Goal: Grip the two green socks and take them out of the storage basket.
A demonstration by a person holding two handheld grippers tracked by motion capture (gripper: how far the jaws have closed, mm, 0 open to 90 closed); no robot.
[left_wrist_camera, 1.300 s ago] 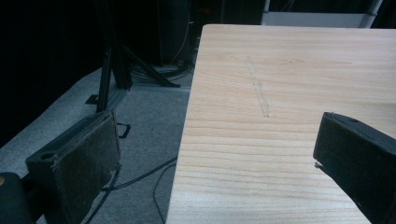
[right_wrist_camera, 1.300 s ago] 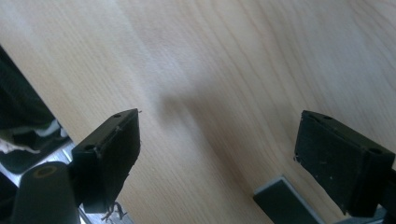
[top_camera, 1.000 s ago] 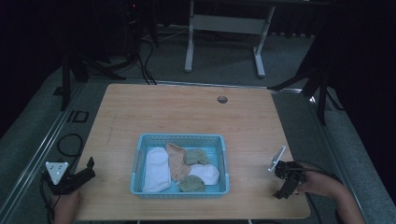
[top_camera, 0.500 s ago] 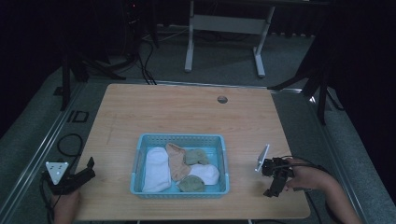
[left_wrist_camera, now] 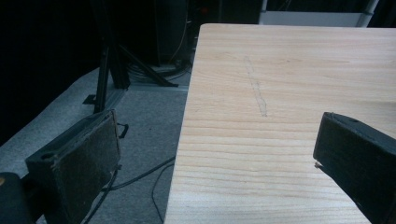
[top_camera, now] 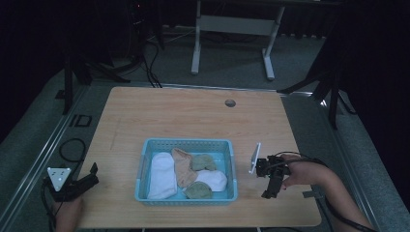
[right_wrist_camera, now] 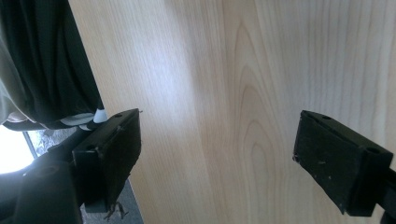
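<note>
the pale wooden rectangular table [top_camera: 193, 116] stands on grey carpet in a dark room; light blue plastic basket [top_camera: 186, 144] at six o'clock. left gripper [top_camera: 92, 176] at eight, right gripper [top_camera: 267, 193] at four, both with jaws spread, empty.

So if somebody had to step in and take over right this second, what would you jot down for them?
Left tongs: open, holding nothing, at the table's near left corner, half over the edge.
Right tongs: open, holding nothing, just above bare wood to the right of the basket.
Blue basket: near the front edge, holding a white sock, a peach one, two olive-green pieces and a smaller white one.
Done: nothing gripped, nothing lying outside the basket.
Left: all of it. The socks likely need lifting out; the right tongs are nearer to the basket.
</note>
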